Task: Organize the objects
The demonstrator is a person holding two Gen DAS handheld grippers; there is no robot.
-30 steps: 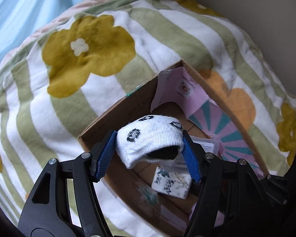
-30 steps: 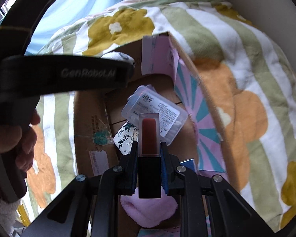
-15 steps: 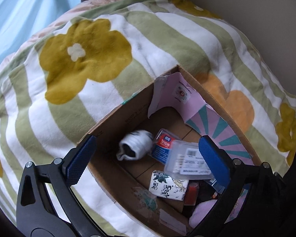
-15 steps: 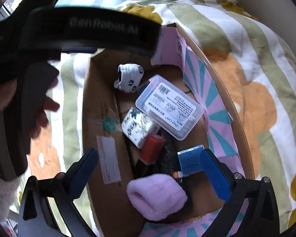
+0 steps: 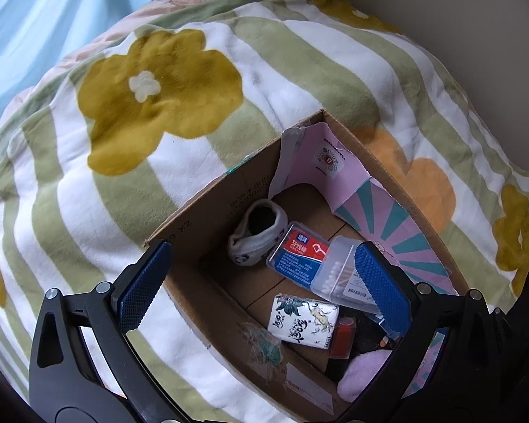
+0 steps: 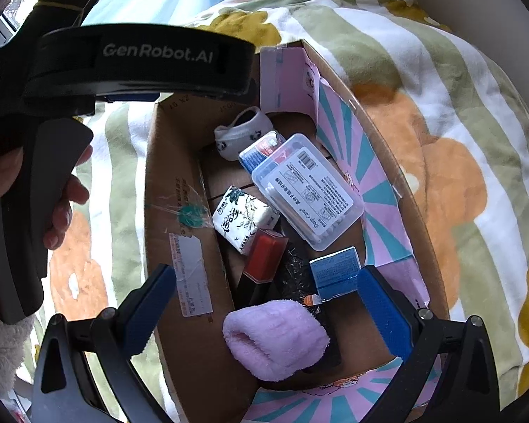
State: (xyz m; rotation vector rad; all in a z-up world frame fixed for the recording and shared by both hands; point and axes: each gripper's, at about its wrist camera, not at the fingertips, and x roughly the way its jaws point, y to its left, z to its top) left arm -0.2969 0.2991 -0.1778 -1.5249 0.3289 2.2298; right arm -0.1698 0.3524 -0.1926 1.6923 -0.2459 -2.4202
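Observation:
An open cardboard box (image 5: 208, 208) (image 6: 165, 162) sits on a flowered blanket. Inside lie a white sock (image 5: 257, 236) (image 6: 241, 132), a blue floss case (image 5: 298, 257), a clear cotton-swab case (image 6: 306, 194) (image 5: 342, 275), a tissue pack (image 5: 301, 319) (image 6: 243, 216), a red lipstick (image 6: 264, 255) (image 5: 342, 338), a blue carton (image 6: 335, 271) and a pink sock (image 6: 275, 335). My left gripper (image 5: 261, 285) is open and empty above the box. My right gripper (image 6: 268, 310) is open and empty above the pink sock.
The striped flower blanket (image 5: 151, 98) (image 6: 458, 112) surrounds the box. A beige wall (image 5: 458, 17) stands on the right. The left gripper's body and the hand holding it (image 6: 63, 190) fill the left of the right wrist view. Blue fabric (image 5: 35, 28) lies far left.
My left gripper opened and dropped the white sock into the box's far corner. My right gripper opened and released the red lipstick into the box. Both stay open above the box.

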